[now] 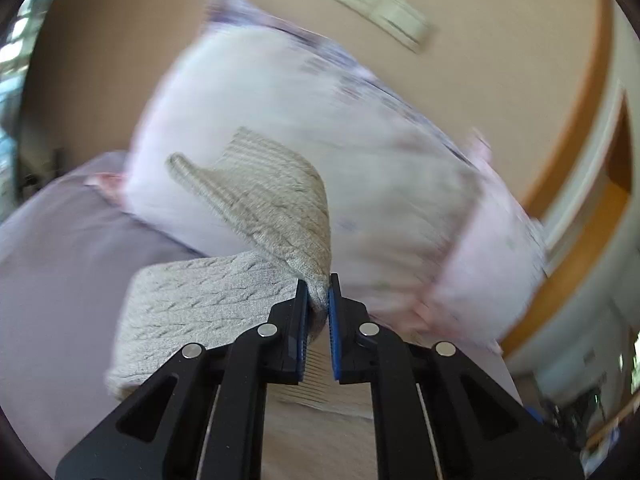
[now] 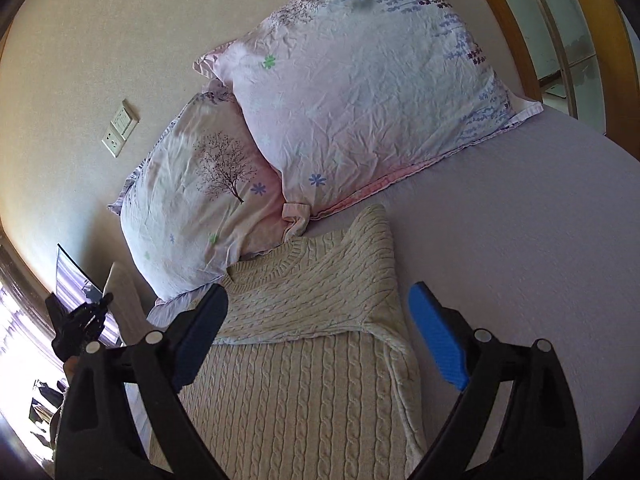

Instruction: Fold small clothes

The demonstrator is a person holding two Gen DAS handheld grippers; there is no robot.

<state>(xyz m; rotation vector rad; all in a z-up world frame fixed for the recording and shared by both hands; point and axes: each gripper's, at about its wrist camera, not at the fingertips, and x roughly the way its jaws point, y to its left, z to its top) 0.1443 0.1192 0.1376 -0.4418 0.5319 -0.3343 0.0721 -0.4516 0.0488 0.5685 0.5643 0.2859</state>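
Note:
A cream cable-knit sweater [image 2: 304,360] lies partly folded on the lilac bed sheet [image 2: 520,240], its collar toward the pillows. My left gripper [image 1: 318,300] is shut on a fold of the sweater [image 1: 280,208] and lifts that part above the rest of it; the view is blurred. My right gripper [image 2: 316,340] is open and empty, its blue pads [image 2: 436,336] spread on either side of the sweater, just above it.
Two flowered pillows [image 2: 360,92] lean at the head of the bed, touching the sweater's collar. A beige wall with a socket plate [image 2: 120,128] is behind. A wooden bed frame [image 2: 508,20] runs along the far side. A nightstand [image 2: 124,300] is at the left.

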